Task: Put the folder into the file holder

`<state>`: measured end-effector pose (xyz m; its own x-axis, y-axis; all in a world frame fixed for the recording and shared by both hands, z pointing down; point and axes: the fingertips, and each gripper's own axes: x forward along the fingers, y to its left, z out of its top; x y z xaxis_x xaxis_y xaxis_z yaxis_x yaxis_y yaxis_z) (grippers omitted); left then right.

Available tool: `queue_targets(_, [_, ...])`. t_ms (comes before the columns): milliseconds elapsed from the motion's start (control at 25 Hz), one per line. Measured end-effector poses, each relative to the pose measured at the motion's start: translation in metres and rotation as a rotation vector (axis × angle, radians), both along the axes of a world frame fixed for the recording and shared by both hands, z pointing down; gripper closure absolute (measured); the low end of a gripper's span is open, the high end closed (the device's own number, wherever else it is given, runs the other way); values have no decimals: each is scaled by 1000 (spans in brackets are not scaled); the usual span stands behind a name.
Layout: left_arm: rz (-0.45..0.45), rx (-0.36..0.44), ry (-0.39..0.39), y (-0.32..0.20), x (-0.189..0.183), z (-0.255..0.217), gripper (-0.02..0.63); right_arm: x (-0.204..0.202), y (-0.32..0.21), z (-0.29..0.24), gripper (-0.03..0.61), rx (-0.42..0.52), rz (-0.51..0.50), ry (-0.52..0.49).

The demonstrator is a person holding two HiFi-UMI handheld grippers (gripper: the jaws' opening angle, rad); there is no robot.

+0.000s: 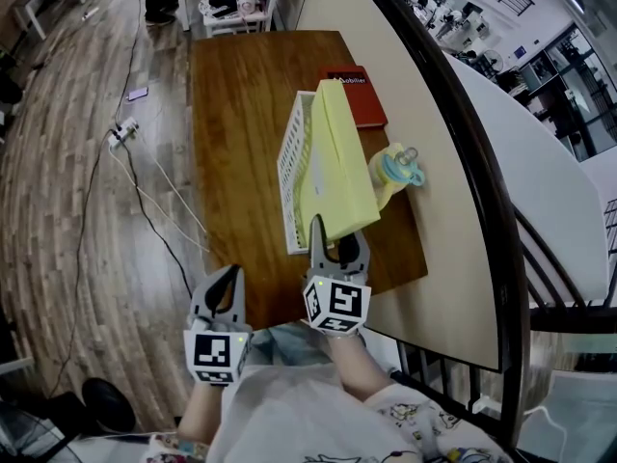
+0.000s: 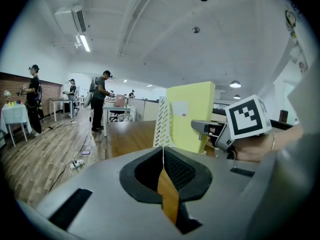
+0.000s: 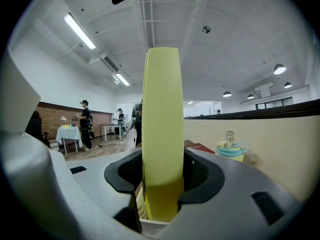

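Yellow folder [image 1: 339,152]: up on its long edge, broad faces vertical, dead ahead of the right gripper [image 1: 337,249] with its near end sitting right in those jaws.
Long axis: runs straight away from the person, lined up with the white file holder [image 1: 292,162] on the wooden table [image 1: 241,114].
Folder against holder: pressed close along the holder's right side and over its slots. Whether the bottom edge is already down in a slot, I can't tell from here.
Right jaws: spread just to the folder's thickness, both pads pressing its faces, a firm pinch low on the near end.
Left gripper [image 1: 224,283]: jaw tips together, nothing between them. It hangs back at the near table edge, left of its partner and well short of the holder.
Nearer hand: the right, no contest, since it is the one on the folder.
Right hand pose: pointing nearly level along the table, nose a touch down, folder rising plumb in front of it.
Next move, my call: ease straight down, keeping the folder parallel with the dividers.
Neighbours: blue-capped bottle [image 1: 397,170] just right of the folder, red book [image 1: 359,96] beyond the holder's far end. Both look clear of the slot.
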<state>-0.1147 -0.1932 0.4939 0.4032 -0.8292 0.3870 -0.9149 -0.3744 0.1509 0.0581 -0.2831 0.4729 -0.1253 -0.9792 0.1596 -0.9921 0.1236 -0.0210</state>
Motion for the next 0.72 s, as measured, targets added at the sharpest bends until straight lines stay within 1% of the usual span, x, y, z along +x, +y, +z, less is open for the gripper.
queue_targets(360, [5,1,-1,0,1,-1,609,-4,0,22,394,-72,-33,-2])
queue_targets(560, [4,4,-8,2,0,-1,609,-9,3,26,390,-82,-58,10])
queue_targets(720, [2,6,-8,3,-1,-3,609,-9,2,28,368,-91,-73,20])
